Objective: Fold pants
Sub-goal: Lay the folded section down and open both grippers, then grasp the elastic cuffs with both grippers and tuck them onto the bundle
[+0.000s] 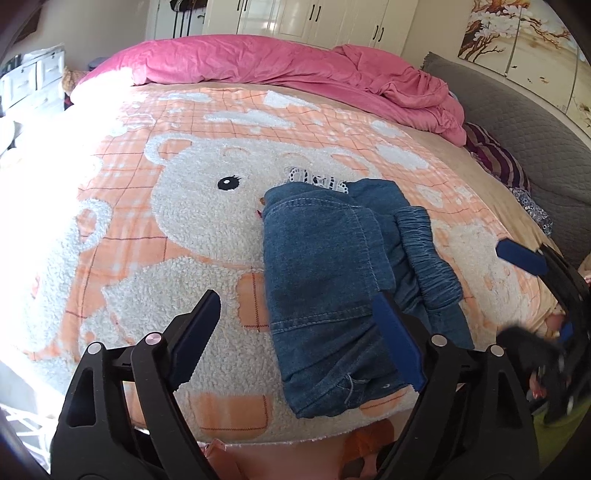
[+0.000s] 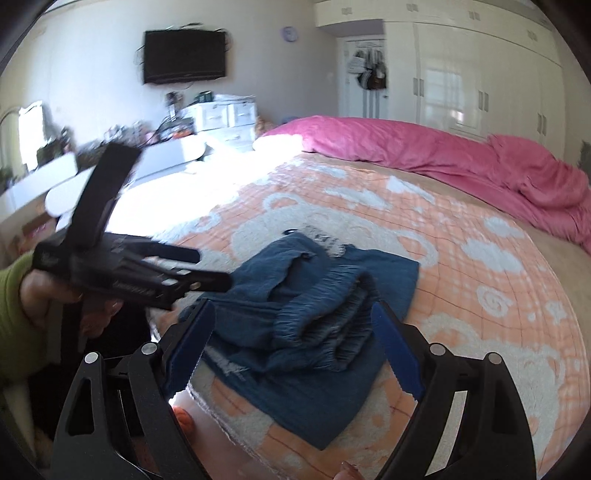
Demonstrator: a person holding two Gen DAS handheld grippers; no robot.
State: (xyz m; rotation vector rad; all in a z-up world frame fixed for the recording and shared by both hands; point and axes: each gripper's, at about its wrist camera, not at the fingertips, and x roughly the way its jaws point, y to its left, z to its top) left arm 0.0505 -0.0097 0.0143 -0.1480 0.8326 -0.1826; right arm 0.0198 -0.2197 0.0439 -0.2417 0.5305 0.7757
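Your left gripper point(image 1: 297, 334) hangs above the near edge of the bed with its fingers wide apart and nothing between them. The pants point(image 1: 343, 284), folded into a denim bundle, lie just ahead of it toward its right finger, which overlaps the cloth in this view; whether it touches is unclear. Your right gripper point(image 2: 293, 347) is likewise spread and holds nothing, the pants point(image 2: 317, 325) straight ahead between its fingers and just beyond the tips, elastic waistband on top. The bundle rests on the bear blanket point(image 1: 192, 221). Beyond it a pink duvet point(image 1: 280, 66) is bunched along the far side, with white wardrobes point(image 1: 314, 18) behind. A wall television point(image 2: 184, 56) hangs far left of the right gripper.
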